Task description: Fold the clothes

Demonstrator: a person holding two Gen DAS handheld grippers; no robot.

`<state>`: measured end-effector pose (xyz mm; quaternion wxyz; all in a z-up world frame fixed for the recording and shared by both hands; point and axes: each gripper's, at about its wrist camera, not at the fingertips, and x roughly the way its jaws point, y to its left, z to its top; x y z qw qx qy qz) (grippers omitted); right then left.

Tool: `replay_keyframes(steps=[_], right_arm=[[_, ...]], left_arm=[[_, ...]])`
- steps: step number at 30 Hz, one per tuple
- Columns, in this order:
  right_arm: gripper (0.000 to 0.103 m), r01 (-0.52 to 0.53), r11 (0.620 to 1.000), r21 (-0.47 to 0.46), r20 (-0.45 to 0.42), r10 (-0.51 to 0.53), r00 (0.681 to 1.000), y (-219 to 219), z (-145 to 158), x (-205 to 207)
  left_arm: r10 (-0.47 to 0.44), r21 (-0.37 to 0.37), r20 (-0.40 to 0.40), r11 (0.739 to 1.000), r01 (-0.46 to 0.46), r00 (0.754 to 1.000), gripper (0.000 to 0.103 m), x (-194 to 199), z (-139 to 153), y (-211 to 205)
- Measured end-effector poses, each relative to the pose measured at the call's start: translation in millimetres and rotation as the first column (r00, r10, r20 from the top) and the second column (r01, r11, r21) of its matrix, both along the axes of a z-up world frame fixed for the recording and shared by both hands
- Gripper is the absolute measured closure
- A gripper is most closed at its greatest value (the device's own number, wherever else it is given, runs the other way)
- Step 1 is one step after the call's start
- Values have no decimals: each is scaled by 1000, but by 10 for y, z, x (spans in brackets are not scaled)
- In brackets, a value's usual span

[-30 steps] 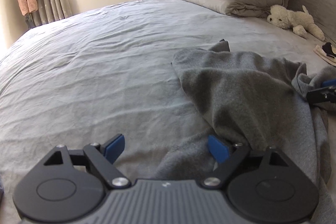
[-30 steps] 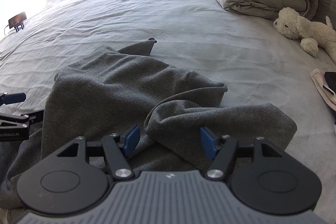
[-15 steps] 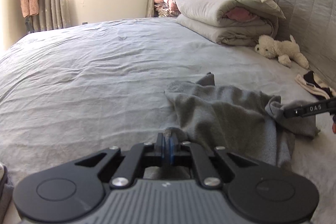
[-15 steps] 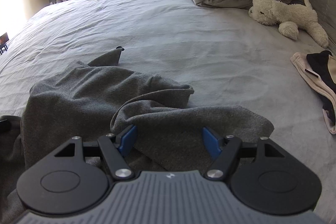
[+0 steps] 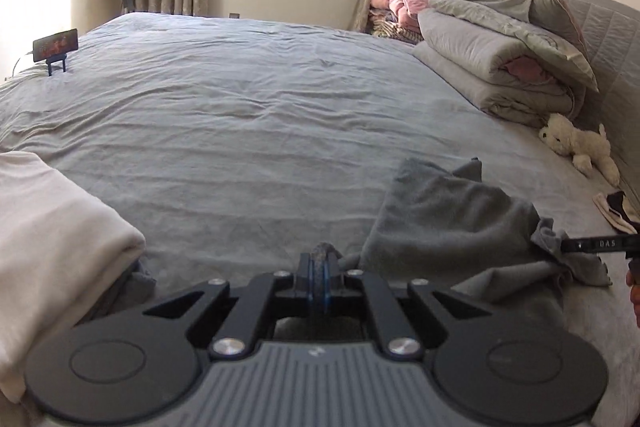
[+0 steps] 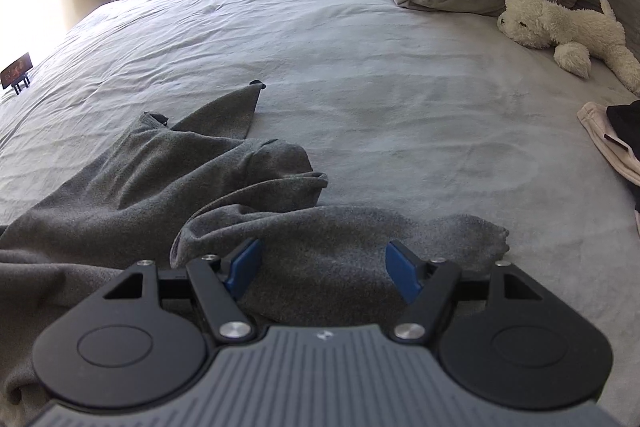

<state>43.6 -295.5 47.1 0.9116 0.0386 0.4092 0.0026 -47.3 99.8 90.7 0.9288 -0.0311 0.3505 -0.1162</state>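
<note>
A dark grey garment (image 5: 448, 223) lies crumpled on the bed's grey sheet (image 5: 248, 131). My left gripper (image 5: 319, 269) is shut on a pinch of its edge, and a tuft of grey fabric shows between the blue pads. The cloth stretches from there to the right. In the right wrist view the garment (image 6: 160, 183) spreads to the left, and one fold lies under my right gripper (image 6: 322, 267). That gripper is open, with its blue pads wide apart on either side of the fold and not pressing on it. One of its black fingers (image 5: 592, 245) shows in the left wrist view against the garment's right edge.
A folded cream cloth (image 5: 48, 227) lies close on the left. Folded duvets (image 5: 500, 67) and a white plush dog (image 6: 560, 27) lie by the headboard. Cream and black clothes (image 6: 612, 135) lie at the right edge. A phone on a stand (image 5: 56, 45) sits far left.
My left gripper went from open to shut on the garment's edge, then rose and drew it to the left. The right gripper stayed open and almost still.
</note>
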Motion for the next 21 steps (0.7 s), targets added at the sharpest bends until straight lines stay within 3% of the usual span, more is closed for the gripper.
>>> replay_keyframes(steps=[5, 6, 7, 8, 10, 15, 18, 21], right_arm=[[28, -38, 999, -23, 2, 39, 999, 116, -44, 24], [24, -46, 999, -24, 6, 46, 999, 143, -48, 30], [22, -52, 998, -25, 9, 53, 999, 167, -51, 36], [22, -59, 998, -26, 13, 59, 998, 190, -54, 40], [22, -68, 997, -21, 20, 69, 997, 229, -59, 45], [21, -102, 995, -2, 27, 102, 994, 328, -85, 55], [21, -150, 988, -31, 33, 151, 988, 428, -111, 32], [31, -177, 980, -92, 42, 181, 983, 533, -138, 7]], left_arm=[[-165, 34, -33, 986, 166, 986, 95, -159, -119, -136], [-160, 47, -19, 986, 161, 987, 94, -181, -101, -128], [-137, 47, -6, 989, 138, 990, 80, -178, -82, -93], [-114, 46, 6, 993, 113, 994, 48, -172, -64, -57], [-52, 26, 22, 998, 51, 998, 24, -106, -36, 41], [33, -19, -4, 999, -33, 999, 24, 78, -65, 123], [20, 10, -21, 1000, -19, 1000, 24, 133, -133, -11], [-11, 70, -26, 997, 12, 1000, 22, 162, -214, -177]])
